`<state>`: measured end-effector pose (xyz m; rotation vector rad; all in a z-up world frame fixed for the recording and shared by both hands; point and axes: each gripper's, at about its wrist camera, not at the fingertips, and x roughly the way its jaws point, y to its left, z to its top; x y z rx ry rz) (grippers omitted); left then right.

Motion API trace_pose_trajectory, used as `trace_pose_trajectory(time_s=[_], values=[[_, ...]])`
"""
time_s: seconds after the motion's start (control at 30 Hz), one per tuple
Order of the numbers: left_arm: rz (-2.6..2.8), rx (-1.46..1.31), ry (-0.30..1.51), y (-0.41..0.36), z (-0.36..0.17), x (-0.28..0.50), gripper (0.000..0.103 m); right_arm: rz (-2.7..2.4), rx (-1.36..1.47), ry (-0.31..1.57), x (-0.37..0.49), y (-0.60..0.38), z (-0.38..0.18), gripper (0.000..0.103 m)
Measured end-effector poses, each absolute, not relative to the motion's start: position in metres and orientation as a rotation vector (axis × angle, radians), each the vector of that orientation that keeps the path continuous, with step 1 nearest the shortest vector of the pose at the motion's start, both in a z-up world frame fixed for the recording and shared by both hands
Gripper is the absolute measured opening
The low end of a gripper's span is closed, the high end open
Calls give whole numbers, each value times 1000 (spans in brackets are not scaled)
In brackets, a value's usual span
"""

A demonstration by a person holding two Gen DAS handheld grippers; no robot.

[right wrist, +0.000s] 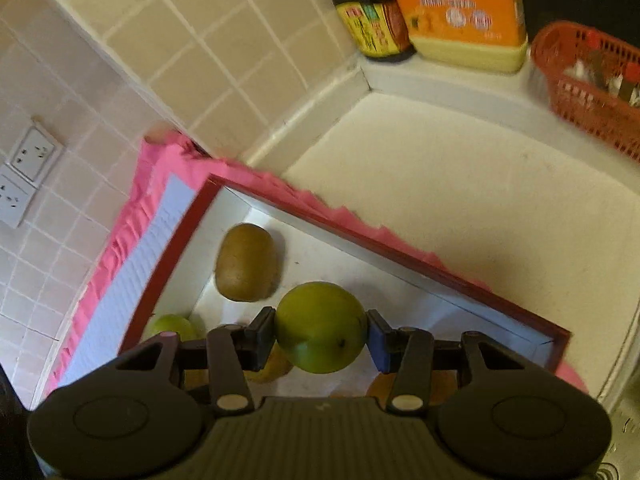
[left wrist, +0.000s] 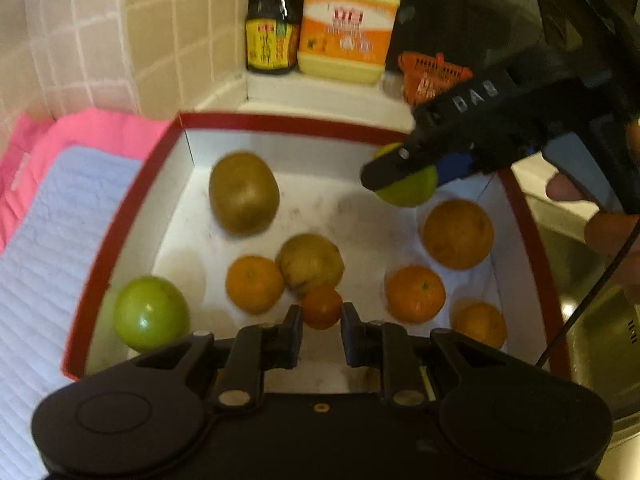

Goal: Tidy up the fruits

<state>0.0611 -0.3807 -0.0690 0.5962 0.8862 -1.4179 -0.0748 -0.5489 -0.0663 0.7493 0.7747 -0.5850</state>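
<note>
A red-rimmed white box [left wrist: 132,200] holds a kiwi [left wrist: 244,194], a green fruit [left wrist: 151,313], a yellowish fruit [left wrist: 310,262] and several oranges [left wrist: 458,234]. My left gripper [left wrist: 321,320] hovers over the box's near side with its jaws a little apart around a small orange [left wrist: 321,307]; I cannot tell if they touch it. My right gripper [right wrist: 321,330] is shut on a green fruit [right wrist: 321,327] and holds it above the box [right wrist: 440,268]. It also shows in the left wrist view [left wrist: 412,186], at the box's far right. The kiwi [right wrist: 246,262] lies below it.
A pink and white cloth [left wrist: 60,208] lies left of the box. A dark sauce bottle [left wrist: 272,20], a yellow jug [left wrist: 348,24] and an orange basket [left wrist: 432,74] stand at the back by the tiled wall. A steel sink [left wrist: 592,300] is on the right.
</note>
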Motion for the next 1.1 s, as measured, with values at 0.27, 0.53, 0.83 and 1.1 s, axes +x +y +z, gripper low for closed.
trace_pose_trajectory(time_s=[0.27, 0.53, 0.83, 1.1], values=[[-1395, 638, 920, -385, -79, 58, 23, -591, 775, 790, -69, -556, -85, 50], [-1349, 641, 964, -388, -82, 62, 41, -645, 799, 806, -71, -563, -91, 52], [-1298, 555, 844, -348, -32, 71, 77, -602, 823, 705, -96, -547, -58, 64], [-945, 398, 678, -235, 44, 126, 79, -510, 521, 567, -82, -469, 8, 80]])
